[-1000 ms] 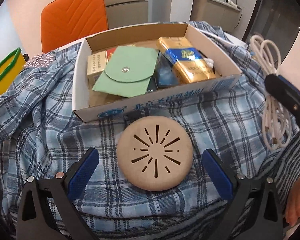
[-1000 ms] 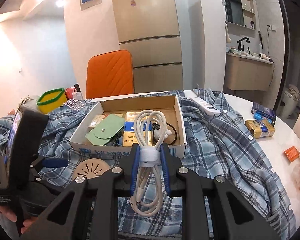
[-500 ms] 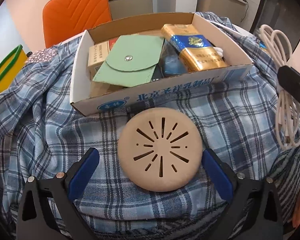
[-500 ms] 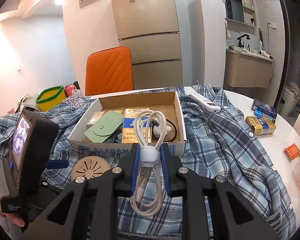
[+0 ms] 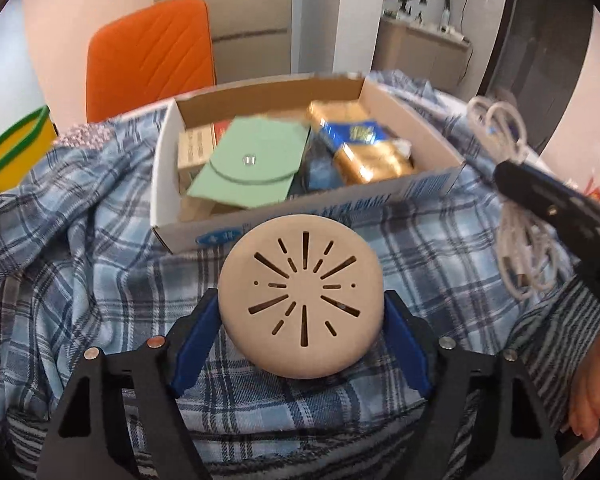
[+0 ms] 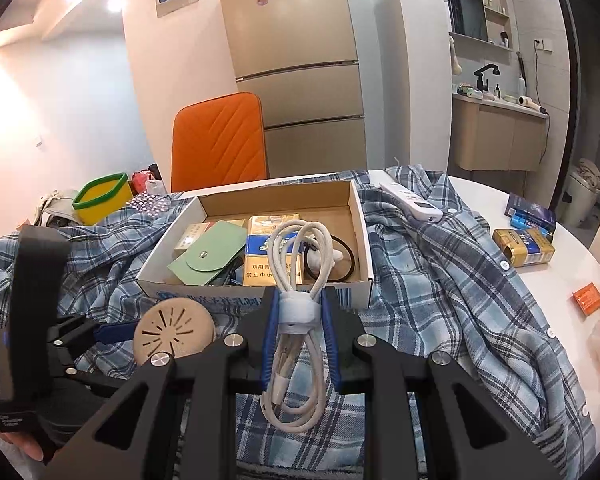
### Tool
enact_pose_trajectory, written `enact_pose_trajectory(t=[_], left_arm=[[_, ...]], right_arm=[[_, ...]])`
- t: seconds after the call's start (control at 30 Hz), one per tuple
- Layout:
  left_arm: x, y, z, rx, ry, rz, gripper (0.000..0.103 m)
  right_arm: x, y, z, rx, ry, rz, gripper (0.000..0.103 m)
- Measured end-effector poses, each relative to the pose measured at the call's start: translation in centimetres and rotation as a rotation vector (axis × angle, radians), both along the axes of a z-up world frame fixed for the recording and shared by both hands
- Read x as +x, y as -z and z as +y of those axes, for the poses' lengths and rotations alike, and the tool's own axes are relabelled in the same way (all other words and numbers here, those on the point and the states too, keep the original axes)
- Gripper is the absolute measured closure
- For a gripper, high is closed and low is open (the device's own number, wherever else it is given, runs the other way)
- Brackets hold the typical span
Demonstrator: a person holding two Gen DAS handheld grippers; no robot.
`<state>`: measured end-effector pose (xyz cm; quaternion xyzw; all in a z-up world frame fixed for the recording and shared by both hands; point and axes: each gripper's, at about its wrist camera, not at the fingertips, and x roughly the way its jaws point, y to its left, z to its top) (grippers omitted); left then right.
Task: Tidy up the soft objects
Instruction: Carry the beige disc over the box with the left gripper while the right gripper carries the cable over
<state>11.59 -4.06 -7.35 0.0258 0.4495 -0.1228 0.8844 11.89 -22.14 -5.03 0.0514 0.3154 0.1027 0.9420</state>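
Observation:
My left gripper (image 5: 300, 320) is shut on a round beige slotted pad (image 5: 300, 298) and holds it tilted just above the blue plaid shirt (image 5: 80, 280), in front of the cardboard box (image 5: 300, 216). The pad also shows in the right wrist view (image 6: 174, 330). My right gripper (image 6: 300, 320) is shut on a coiled white cable (image 6: 296, 312) at its strap, held before the box (image 6: 256, 288). The cable also shows in the left wrist view (image 5: 516, 208). The box holds a green pouch (image 5: 248, 168), gold cigarette cartons (image 5: 360, 148) and small boxes.
A yellow tub with green rim (image 6: 100, 198) and an orange chair (image 6: 220, 140) stand at the back left. A white remote (image 6: 412, 202) lies on the shirt behind the box. Cigarette packs (image 6: 524, 246) and an orange item (image 6: 588, 298) lie on the white table at right.
My left gripper has closed on the beige pad and raised it off the shirt, tilting it up. My right gripper still holds the cable, nearly unmoved.

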Motion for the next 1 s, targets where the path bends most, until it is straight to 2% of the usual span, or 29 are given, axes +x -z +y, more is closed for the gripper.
enact_pose_trajectory(t=[0.3,0.47,0.67,0.8,1.0], left_arm=[[-3.1,-3.4,1.4,-0.055,-0.022,-0.226,0.025],[-5.5,-5.3,2.0,-0.085,-0.032,-0.385,0.025],[-8.6,-8.0,1.7,-0.046,-0.035,-0.585,0.025],[-9.2,-9.9,1.8,-0.058,-0.028,-0.629,0.025],[-8.6,-13.6,2.0,-0.087,-0.056,-0.730,0.025]], right_arm=[[-0.9,-0.7,0.1,0.012,-0.016,-0.044,0.081],[-1.4,-1.2,0.1,0.023,-0.021,-0.077,0.081],[-2.1,-1.7,0.2,0.021,-0.021,-0.110,0.081],[-3.8,-3.3,0.4,0.031,-0.042,-0.182,0.081],[-4.6,-7.5,0.6,0.029,-0.065,-0.269,0.081]])
